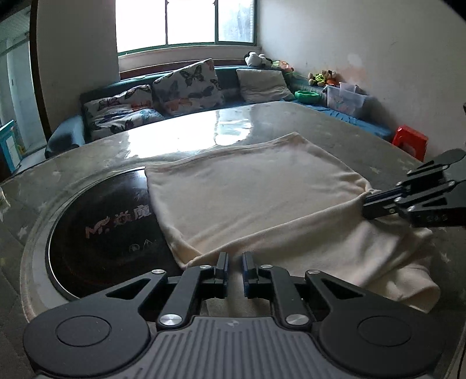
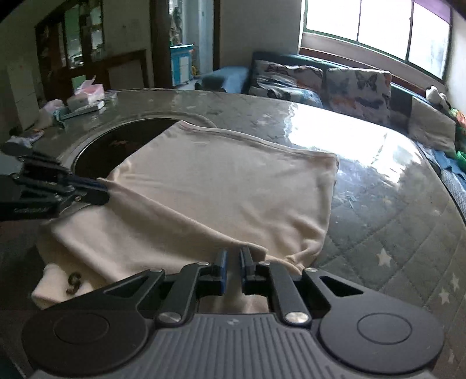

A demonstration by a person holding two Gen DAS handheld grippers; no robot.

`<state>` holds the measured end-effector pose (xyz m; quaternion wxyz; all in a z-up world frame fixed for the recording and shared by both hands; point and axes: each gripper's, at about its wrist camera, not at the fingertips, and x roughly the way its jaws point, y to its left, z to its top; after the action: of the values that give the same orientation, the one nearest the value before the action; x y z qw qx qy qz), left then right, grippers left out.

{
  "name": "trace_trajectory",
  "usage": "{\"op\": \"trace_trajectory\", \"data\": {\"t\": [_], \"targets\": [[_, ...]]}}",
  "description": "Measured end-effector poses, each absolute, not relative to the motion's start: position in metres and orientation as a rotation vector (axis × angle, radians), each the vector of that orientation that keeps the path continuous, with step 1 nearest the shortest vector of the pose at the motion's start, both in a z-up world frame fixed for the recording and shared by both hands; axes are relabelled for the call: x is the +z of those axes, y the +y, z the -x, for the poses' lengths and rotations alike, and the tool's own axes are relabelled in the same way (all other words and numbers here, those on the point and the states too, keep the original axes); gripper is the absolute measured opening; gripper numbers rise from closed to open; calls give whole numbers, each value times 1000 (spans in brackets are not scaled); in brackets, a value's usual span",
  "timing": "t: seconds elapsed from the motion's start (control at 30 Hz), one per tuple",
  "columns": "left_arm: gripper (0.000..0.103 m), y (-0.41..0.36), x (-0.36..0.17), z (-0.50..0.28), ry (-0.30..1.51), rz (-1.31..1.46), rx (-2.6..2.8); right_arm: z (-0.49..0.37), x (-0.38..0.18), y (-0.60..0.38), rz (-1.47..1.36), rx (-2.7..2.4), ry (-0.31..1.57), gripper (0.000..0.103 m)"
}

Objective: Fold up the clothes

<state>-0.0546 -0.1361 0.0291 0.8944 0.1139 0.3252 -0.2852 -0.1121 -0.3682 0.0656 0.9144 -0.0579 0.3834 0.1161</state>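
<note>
So, the cream garment (image 1: pixel 247 189) is lying on the round surface (image 1: pixel 87 163), which has a quilted, star-print cover under a shiny clear sheet. Part of the garment's far edge hangs over the dark round hob (image 1: pixel 110 221) set into the middle of the surface. The far portion lies flat and pretty smooth. The near portion is doubled over, with a loose layer bunched at the surface's near edge, and a small dark letter-like mark shows on that lower layer in the right wrist view.

Left gripper (image 1: pixel 235 259) is at one end of the folded edge. From the other camera its jaws look pinched together on a corner of the fabric, with the cloth drawn up to the tips. Right gripper (image 2: pixel 233 253) is at the other end of the same edge, and its jaws are clamped on the fabric too, with only a thin gap between the pads. The edge runs as a fairly taut ridge between the two, lifted a bit off the layer beneath.

Beyond the surface is a blue sofa with butterfly cushions (image 1: pixel 186 84) under a bright window (image 1: pixel 186 20), plus a red stool (image 1: pixel 410 140) by the wall. A tissue pack (image 2: pixel 87 90) sits on the far side of the surface, well apart from the garment.
</note>
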Motion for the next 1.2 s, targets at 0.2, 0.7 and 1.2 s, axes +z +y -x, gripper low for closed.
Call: {"op": "trace_trajectory", "data": {"t": [0.2, 0.7, 1.2], "targets": [[16, -133, 31, 70, 644, -300, -615, 137, 71, -370, 153, 290, 806, 8], [49, -129, 31, 169, 515, -595, -845, 157, 76, -372, 168, 300, 811, 11], [9, -160, 18, 160, 426, -611, -861, 197, 86, -360, 387, 394, 774, 52]]}}
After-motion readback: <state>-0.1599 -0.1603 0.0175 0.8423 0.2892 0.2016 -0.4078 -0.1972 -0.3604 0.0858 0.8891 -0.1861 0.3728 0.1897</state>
